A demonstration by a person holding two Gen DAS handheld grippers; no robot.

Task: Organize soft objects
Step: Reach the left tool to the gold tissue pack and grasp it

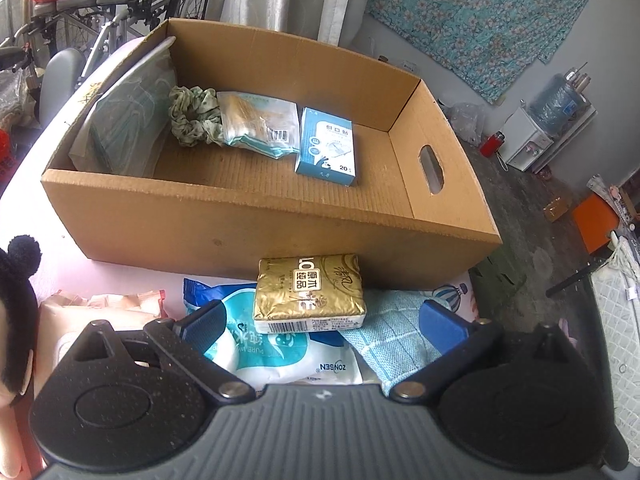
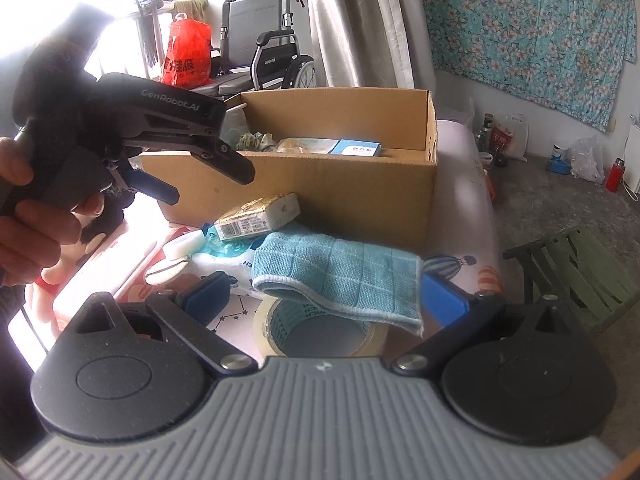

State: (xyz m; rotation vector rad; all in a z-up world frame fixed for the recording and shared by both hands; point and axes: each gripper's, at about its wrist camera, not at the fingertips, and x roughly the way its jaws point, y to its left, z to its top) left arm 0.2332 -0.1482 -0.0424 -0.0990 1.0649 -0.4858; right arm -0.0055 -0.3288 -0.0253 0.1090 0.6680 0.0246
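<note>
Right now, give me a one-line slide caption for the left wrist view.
Open left gripper hovers over a gold tissue pack beside the cardboard box holding a scrunchie and blue carton.

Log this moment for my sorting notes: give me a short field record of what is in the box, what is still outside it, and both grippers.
container: cardboard box, open top
in box: green scrunchie, clear packet, blue bandage box, bagged item at left wall
outside, in front: gold tissue pack on wet wipes pack; blue cloth over tape roll
left gripper: open, empty
right gripper: open, empty, near blue cloth
</note>
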